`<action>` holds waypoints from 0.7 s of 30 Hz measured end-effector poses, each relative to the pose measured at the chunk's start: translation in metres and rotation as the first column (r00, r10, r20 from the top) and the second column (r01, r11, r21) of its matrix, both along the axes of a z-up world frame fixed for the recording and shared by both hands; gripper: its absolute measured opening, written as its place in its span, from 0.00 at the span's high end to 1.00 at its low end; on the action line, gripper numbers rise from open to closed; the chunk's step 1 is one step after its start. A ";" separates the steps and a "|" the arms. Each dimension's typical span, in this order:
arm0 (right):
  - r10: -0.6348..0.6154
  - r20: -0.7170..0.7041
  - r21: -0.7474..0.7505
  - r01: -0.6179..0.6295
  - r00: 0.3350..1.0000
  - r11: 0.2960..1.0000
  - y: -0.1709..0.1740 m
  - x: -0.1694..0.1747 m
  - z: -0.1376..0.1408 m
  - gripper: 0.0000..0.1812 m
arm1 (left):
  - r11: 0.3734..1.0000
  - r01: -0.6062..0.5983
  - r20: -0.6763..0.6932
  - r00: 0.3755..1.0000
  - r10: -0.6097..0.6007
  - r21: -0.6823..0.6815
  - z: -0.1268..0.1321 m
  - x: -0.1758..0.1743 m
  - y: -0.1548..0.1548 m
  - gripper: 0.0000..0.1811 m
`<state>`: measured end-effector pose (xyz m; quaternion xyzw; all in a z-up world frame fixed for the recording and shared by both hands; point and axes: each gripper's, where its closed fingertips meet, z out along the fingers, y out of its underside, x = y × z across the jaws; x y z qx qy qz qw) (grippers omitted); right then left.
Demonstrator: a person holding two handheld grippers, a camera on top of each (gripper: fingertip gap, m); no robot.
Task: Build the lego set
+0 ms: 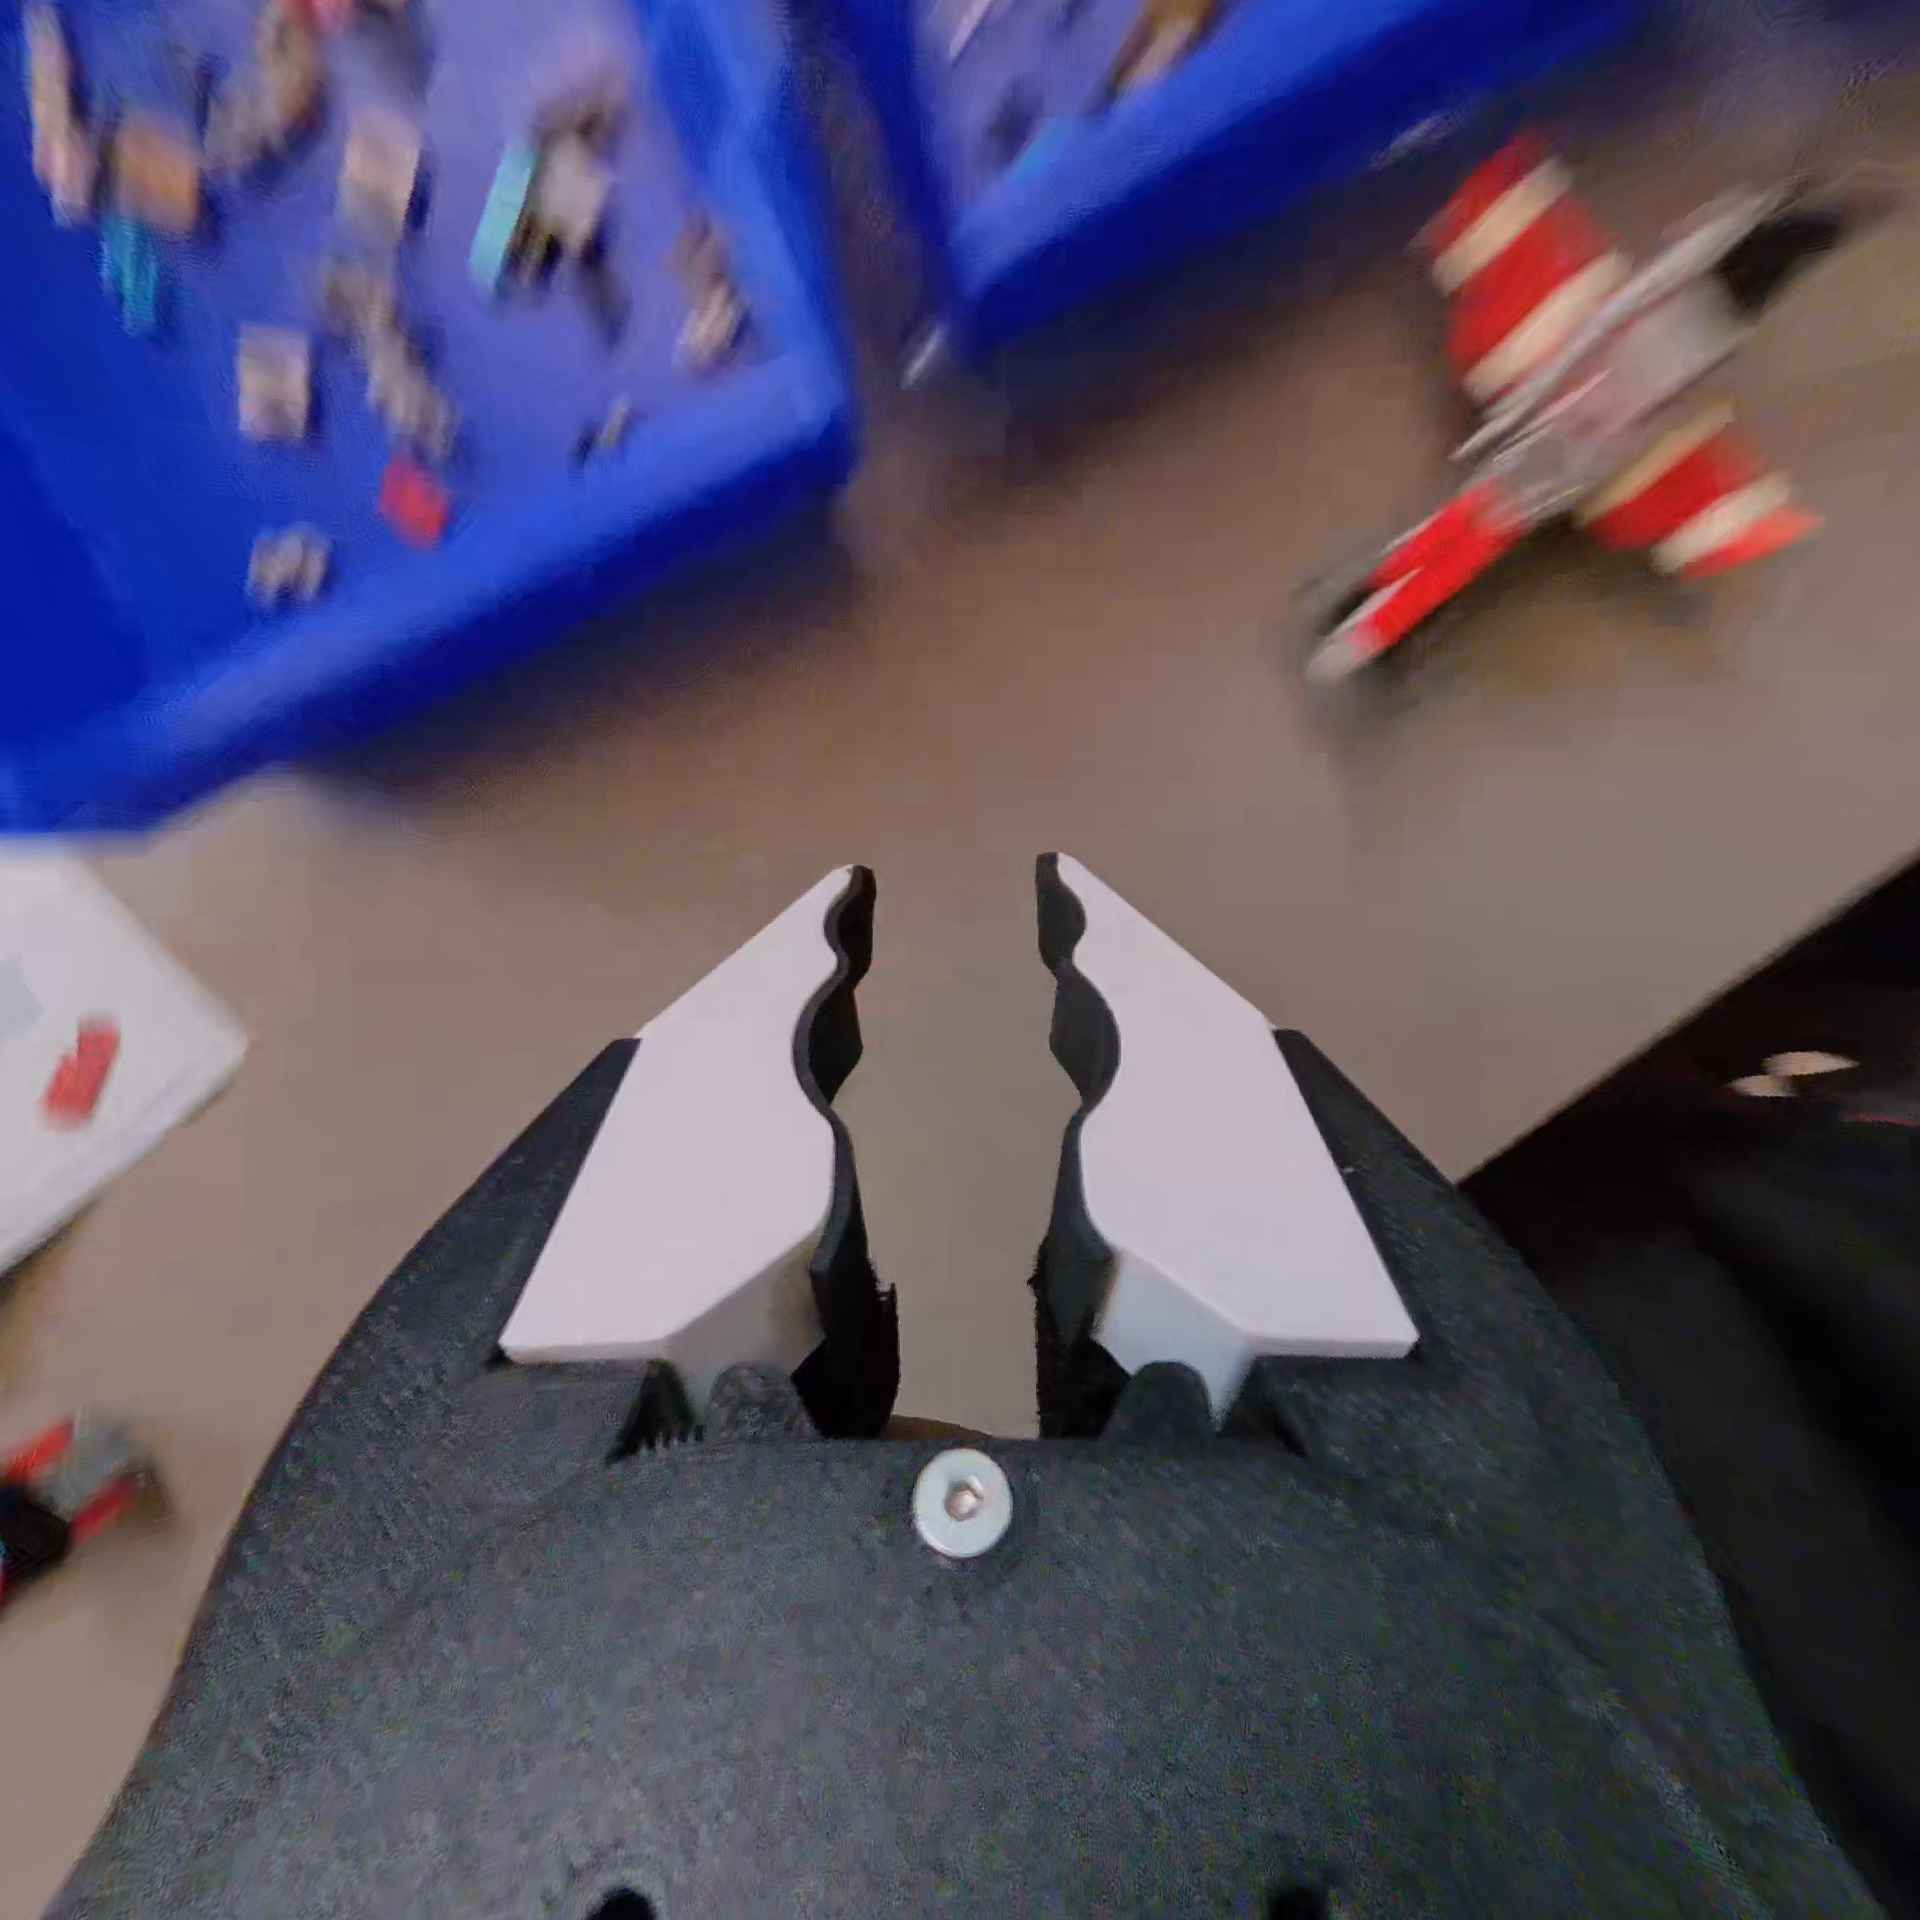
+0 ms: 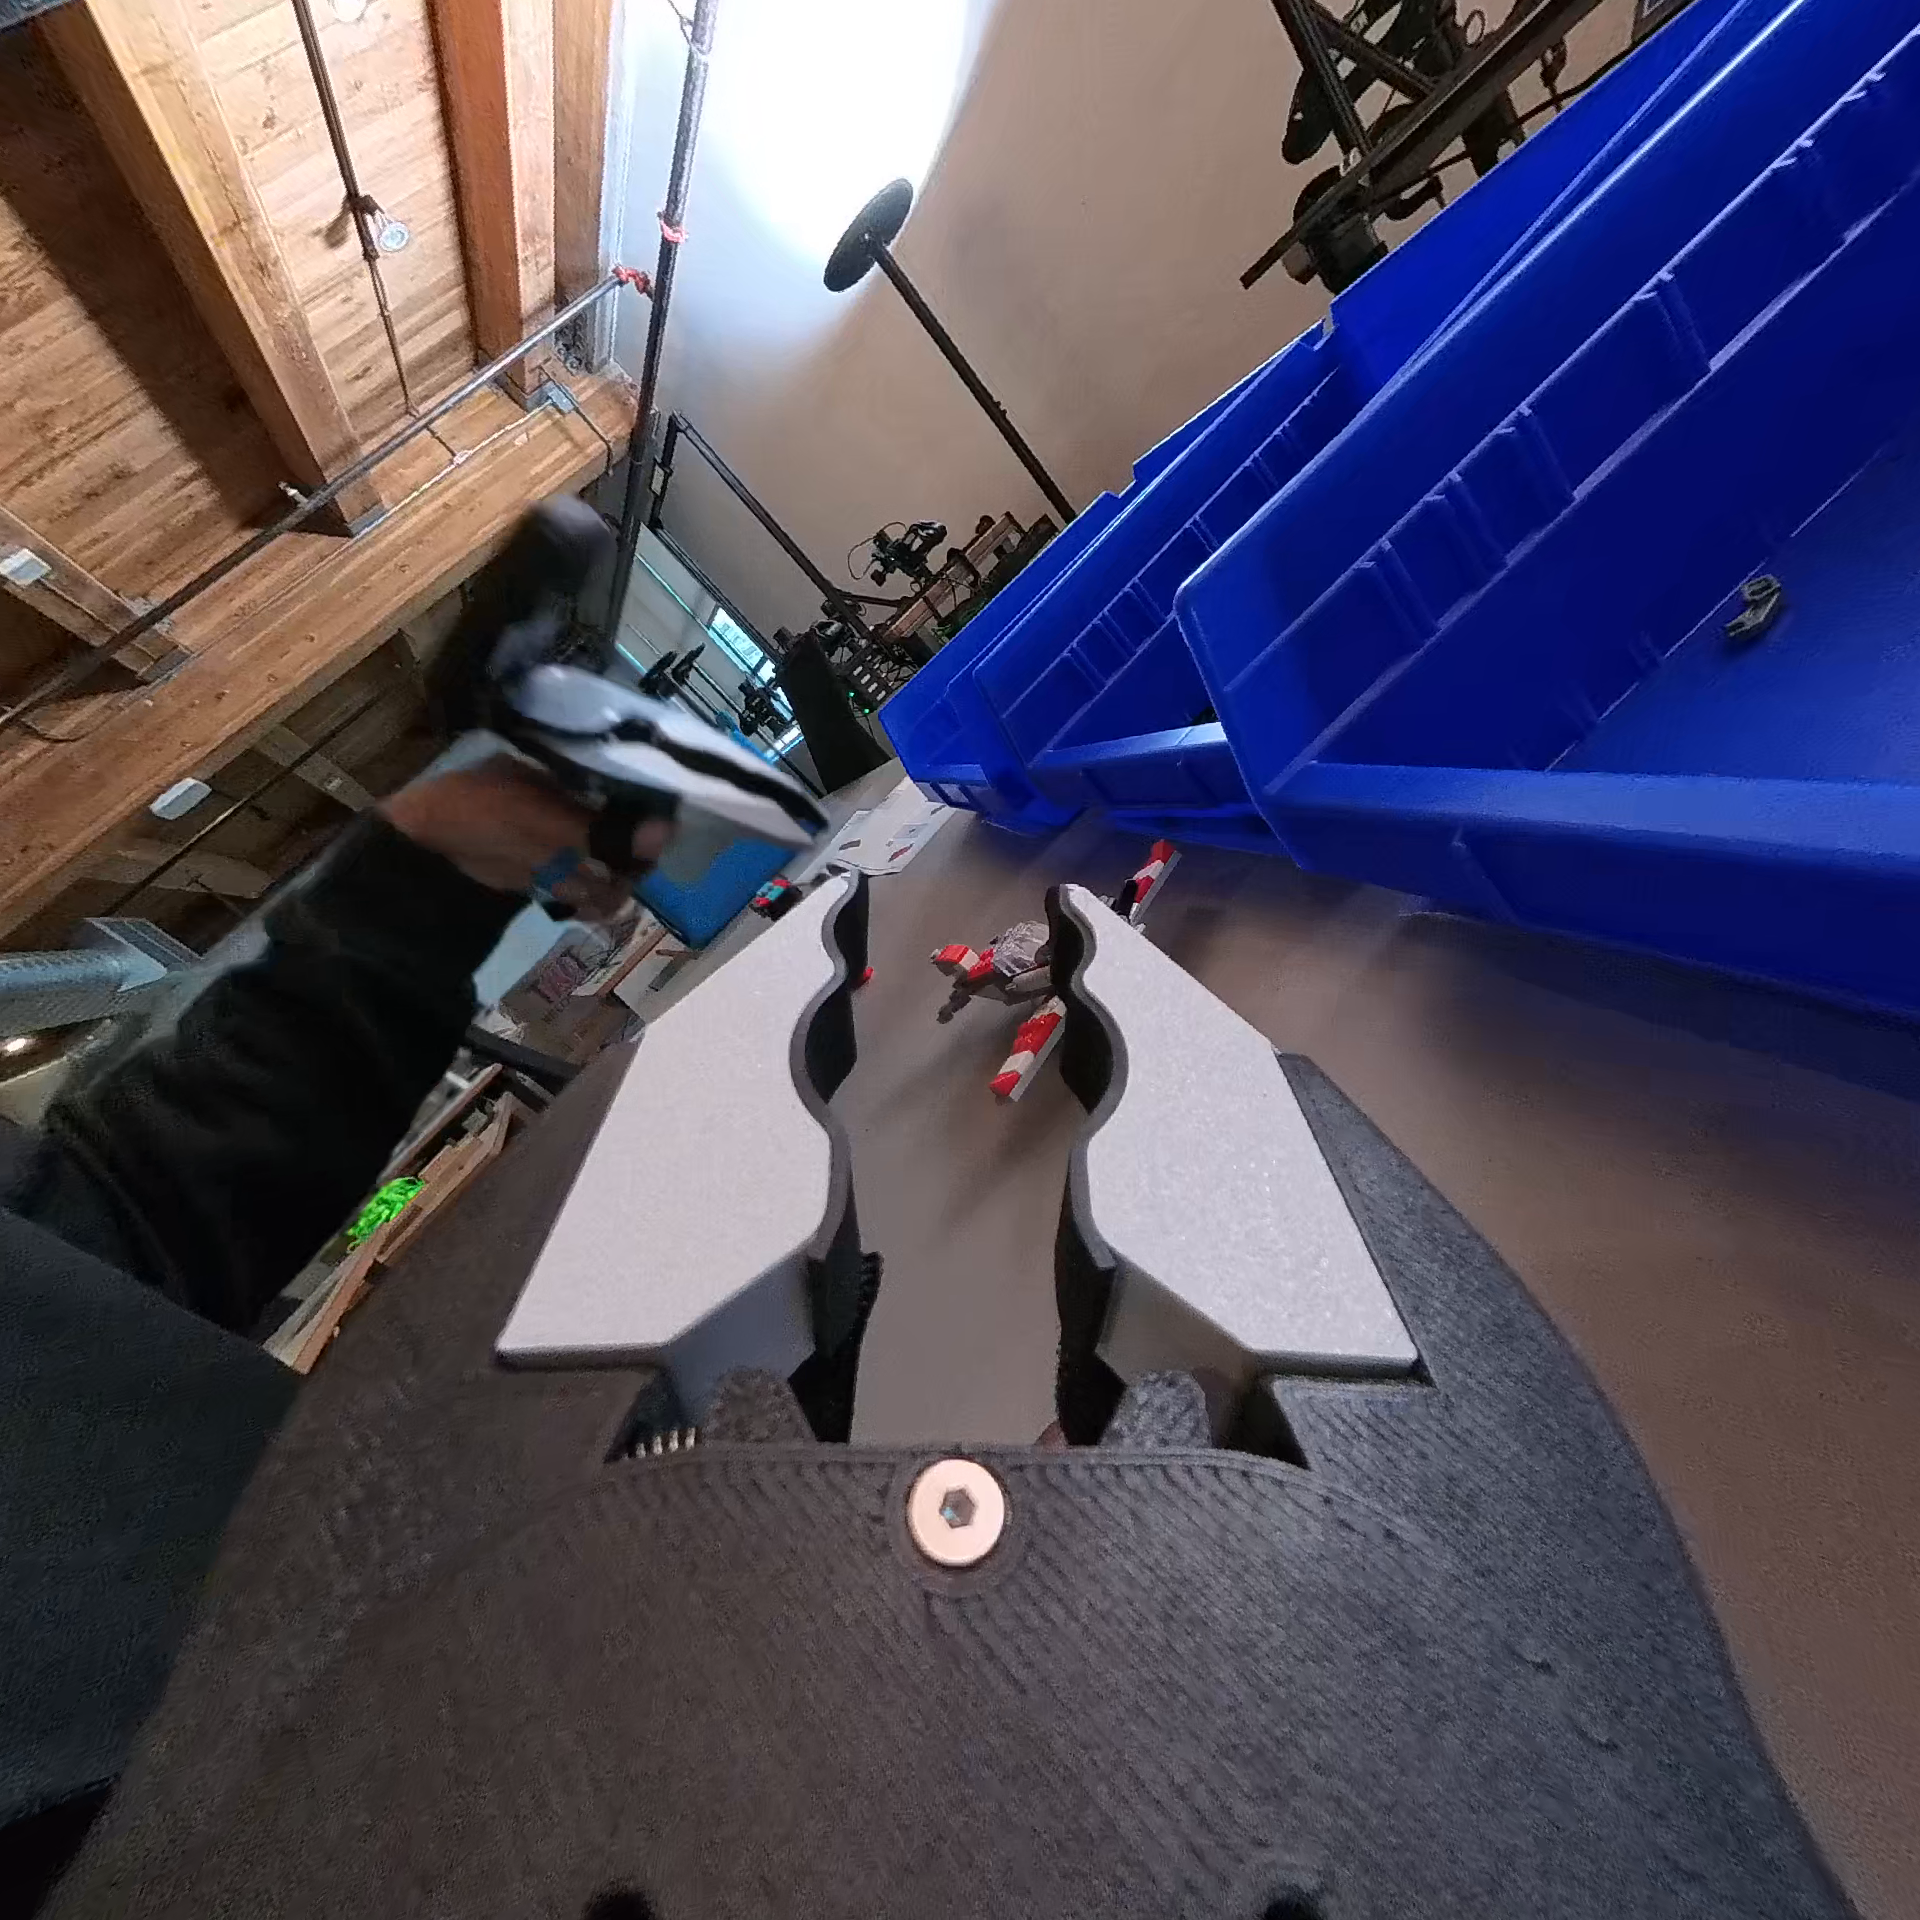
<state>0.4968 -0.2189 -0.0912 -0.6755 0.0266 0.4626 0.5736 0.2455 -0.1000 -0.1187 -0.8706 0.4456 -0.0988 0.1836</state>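
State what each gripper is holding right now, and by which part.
Nothing is held. The left gripper is open with only bare table between its fingers; the right gripper is open too, and the red-and-white lego model lies on the table beyond it.

1. A brown counter goes across the room.
2. Wooden beams are up high.
3. A black pole with a round top stands by the pale wall.
4. A sheet of white paper lies on the counter.
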 end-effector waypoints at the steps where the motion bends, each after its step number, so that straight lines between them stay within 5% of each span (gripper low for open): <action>1: 0.001 0.001 -0.002 -0.001 1.000 1.000 0.000 0.000 0.000 0.81 | 0.998 0.068 0.060 0.996 -0.069 0.018 0.019 0.030 -0.007 0.82; 5: 0.006 0.006 -0.003 -0.006 1.000 1.000 0.000 -0.001 -0.001 0.81 | 0.918 0.375 0.188 0.900 -0.394 0.132 0.078 0.160 -0.047 0.82; 9: 0.004 0.002 0.000 -0.004 1.000 1.000 0.000 -0.001 0.000 0.81 | 0.807 0.562 0.170 0.791 -0.588 0.178 0.088 0.272 -0.071 0.83; 14: 0.009 -0.007 0.008 -0.009 1.000 1.000 -0.001 0.000 0.001 0.81 | 0.766 0.628 -0.108 0.778 -0.619 0.138 0.027 0.359 -0.035 0.85; 17: 0.016 -0.031 0.017 -0.016 0.999 1.000 -0.002 0.001 0.004 0.81 | 0.754 0.655 -0.254 0.739 -0.624 0.051 -0.015 0.380 -0.015 0.85; 21: 0.028 -0.070 0.028 -0.027 0.997 0.999 -0.004 0.004 0.007 0.81 | 0.794 0.606 -0.260 0.758 -0.598 -0.059 -0.046 0.391 -0.009 0.85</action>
